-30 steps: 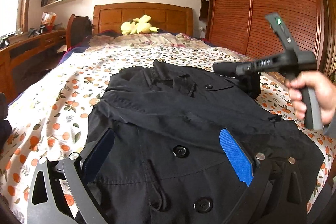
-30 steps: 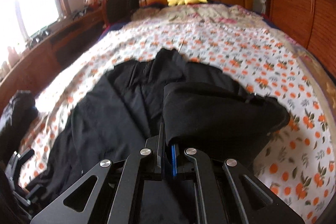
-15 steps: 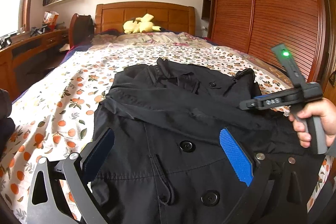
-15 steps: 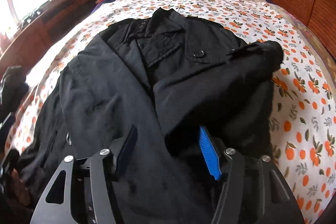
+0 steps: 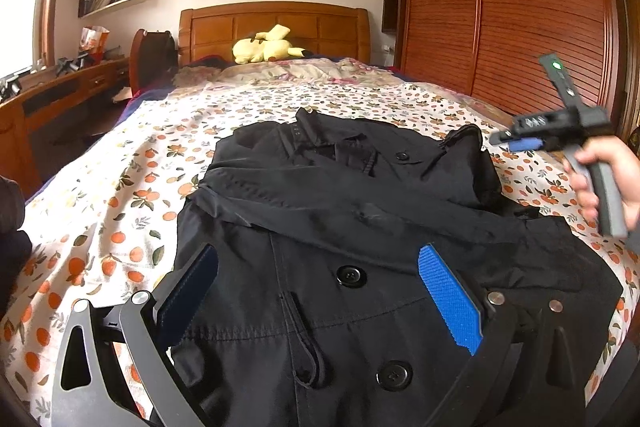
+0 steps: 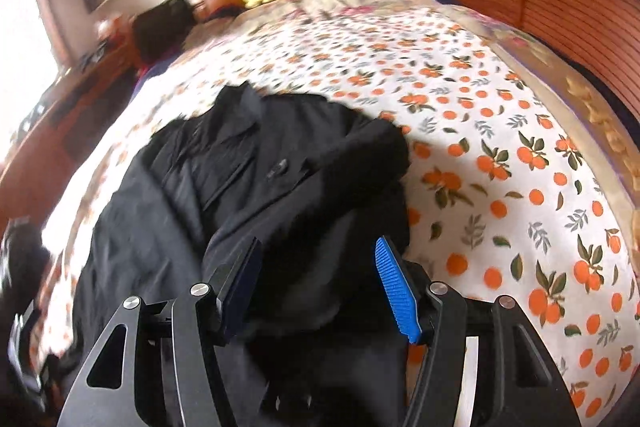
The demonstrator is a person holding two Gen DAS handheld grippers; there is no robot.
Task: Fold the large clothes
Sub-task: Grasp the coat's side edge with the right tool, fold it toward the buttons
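The large black buttoned coat [image 5: 344, 227] lies front-up on the orange-print bedsheet [image 5: 120, 187], one sleeve laid across its chest, while the left gripper [image 5: 320, 287] and right gripper [image 6: 318, 283] hover fingers wide, holding nothing, presumably placed for the next fold.

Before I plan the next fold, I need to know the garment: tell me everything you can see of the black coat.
The black coat is a dark, matte woven garment with large black buttons and a collar pointing toward the headboard. It lies front up on the orange-print bedspread, both sleeves folded in, the left one lying across its chest. Its hem end runs under both cameras. Both grippers hover open above it; neither's fingers visibly touch it.
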